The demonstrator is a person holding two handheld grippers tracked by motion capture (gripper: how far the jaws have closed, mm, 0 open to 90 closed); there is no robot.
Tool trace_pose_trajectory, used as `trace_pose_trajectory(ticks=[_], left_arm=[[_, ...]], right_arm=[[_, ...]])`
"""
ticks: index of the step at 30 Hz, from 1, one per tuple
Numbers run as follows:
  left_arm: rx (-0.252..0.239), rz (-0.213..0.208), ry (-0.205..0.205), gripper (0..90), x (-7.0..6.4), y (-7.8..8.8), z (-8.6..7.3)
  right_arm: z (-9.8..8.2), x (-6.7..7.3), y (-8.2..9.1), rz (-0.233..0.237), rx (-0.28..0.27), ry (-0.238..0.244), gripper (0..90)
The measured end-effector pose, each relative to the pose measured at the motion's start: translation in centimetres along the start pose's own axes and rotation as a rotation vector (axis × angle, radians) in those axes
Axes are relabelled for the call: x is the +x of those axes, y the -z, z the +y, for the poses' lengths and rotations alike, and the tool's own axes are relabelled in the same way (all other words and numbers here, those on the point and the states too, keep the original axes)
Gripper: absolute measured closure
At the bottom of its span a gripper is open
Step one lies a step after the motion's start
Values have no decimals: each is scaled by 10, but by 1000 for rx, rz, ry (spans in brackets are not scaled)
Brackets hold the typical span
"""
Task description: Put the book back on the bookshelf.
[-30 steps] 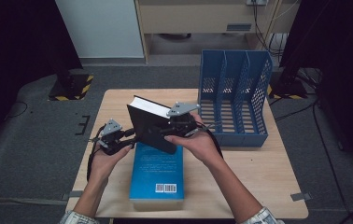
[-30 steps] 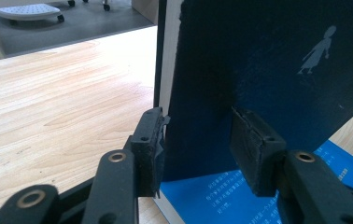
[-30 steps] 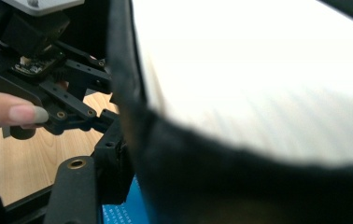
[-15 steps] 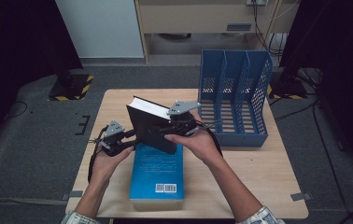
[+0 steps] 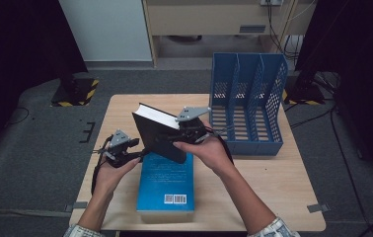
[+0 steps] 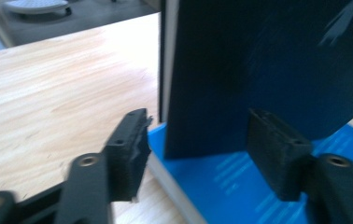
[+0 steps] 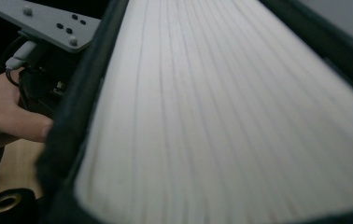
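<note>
A thick black book stands tilted on one corner on a blue book that lies flat on the table. My right gripper is shut on the black book's right side, and its jaws have just been closing. The white page edge sits right in front of that gripper's camera. My left gripper is at the book's lower left corner. Its jaws have just been opening and now stand apart, with the black cover just beyond them and neither pad pressing on it.
A blue three-slot file rack stands on the wooden table at the back right, close to the right hand. The blue book lies near the table's front edge. Dark floor surrounds the table.
The left gripper's jaws look wider apart at the book's corner than before. The black book keeps its tilt in the right gripper, and neither hand has shifted.
</note>
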State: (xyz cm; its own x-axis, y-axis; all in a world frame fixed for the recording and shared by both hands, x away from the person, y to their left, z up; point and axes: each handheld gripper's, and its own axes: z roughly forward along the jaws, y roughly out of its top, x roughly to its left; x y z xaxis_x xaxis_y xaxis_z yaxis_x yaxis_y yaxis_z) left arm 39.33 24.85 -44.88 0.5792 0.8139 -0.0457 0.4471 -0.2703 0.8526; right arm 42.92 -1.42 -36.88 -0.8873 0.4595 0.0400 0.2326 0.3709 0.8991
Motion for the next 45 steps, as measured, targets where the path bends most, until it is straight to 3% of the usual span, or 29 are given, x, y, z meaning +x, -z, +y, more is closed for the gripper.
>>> trace_pose_trajectory(ticks=[4,5,6,8,12,14,16,25,39,45], left_arm=[[75,79,-26,273,12,7,-21],[75,79,-26,239,12,7,-21],[110,91,6,209,20,6,-32],[146,100,30,180,28,4,-42],[187,109,49,106,37,-1,-50],[199,118,77,98,40,-3,-53],[216,126,80,95,42,-4,-56],[212,118,108,93,45,-2,-58],[235,116,111,94,48,-3,-61],[239,115,111,95,49,-3,-62]], right_arm=[[-2,-2,1,-3,-13,-21,495],[-2,-2,1,-4,-15,-28,496],[-2,-2,1,-6,-16,-32,497],[-1,-2,0,-10,-16,-35,497],[-1,-1,0,-19,-13,-40,497],[-1,-1,0,-23,-13,-43,497],[-1,0,0,-21,-13,-44,497],[-1,4,0,-33,-10,-41,496],[19,-10,-5,-68,17,-195,526],[26,-19,2,-79,13,-260,533]])
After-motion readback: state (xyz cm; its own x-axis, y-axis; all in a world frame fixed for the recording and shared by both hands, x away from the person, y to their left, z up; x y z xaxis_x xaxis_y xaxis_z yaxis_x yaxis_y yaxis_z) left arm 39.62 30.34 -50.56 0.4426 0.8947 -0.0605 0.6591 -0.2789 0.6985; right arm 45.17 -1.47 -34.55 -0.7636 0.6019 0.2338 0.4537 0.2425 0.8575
